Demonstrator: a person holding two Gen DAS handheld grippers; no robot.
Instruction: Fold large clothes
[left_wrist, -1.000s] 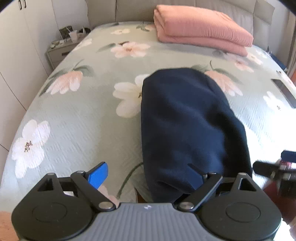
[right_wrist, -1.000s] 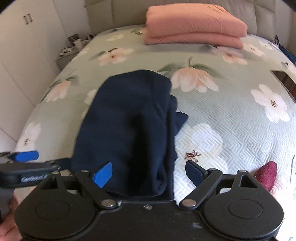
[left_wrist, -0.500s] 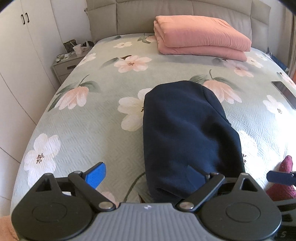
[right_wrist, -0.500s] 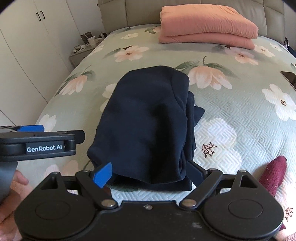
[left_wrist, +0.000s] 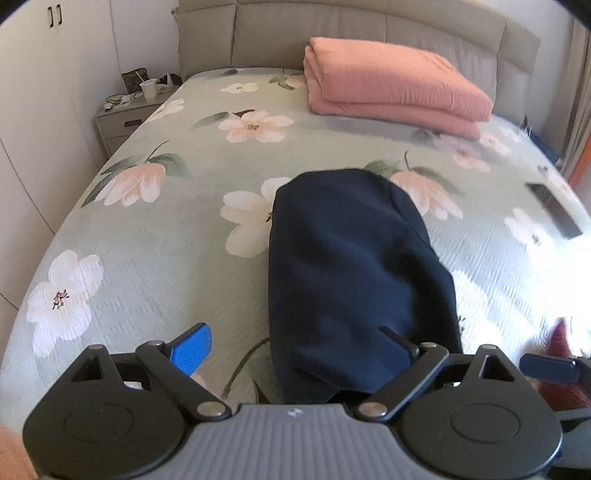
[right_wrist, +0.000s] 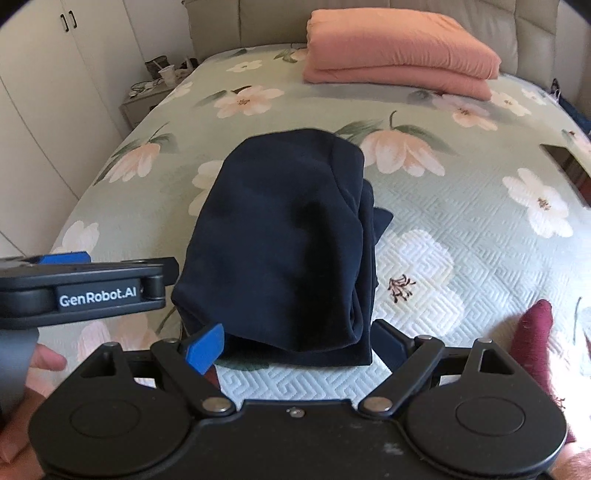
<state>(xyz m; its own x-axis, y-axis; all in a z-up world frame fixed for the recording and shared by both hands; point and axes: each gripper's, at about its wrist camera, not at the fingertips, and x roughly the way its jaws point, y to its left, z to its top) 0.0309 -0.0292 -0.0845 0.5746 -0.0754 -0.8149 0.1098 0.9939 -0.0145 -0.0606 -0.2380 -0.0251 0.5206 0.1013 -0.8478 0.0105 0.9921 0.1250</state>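
A navy garment (left_wrist: 351, 266) lies folded into a long bundle on the floral bedspread (left_wrist: 155, 258), its near end toward me. My left gripper (left_wrist: 295, 343) hovers open at that near end, its blue pad (left_wrist: 192, 347) over bare bedspread and its other finger in front of the cloth. In the right wrist view the same garment (right_wrist: 284, 251) fills the middle, and my right gripper (right_wrist: 295, 345) is open with the garment's near edge just beyond its fingers. The left gripper (right_wrist: 122, 269) shows side-on at the left, a hand under it.
A folded pink blanket (left_wrist: 391, 85) sits by the grey headboard. A nightstand (left_wrist: 129, 114) with clutter and white wardrobe doors line the left side. A dark flat device (left_wrist: 554, 210) lies at the bed's right edge. A maroon cloth (right_wrist: 535, 332) sits near right.
Both grippers have drawn back and upward from the navy garment, so more of the bed and headboard shows. The garment stays folded on the bedspread.
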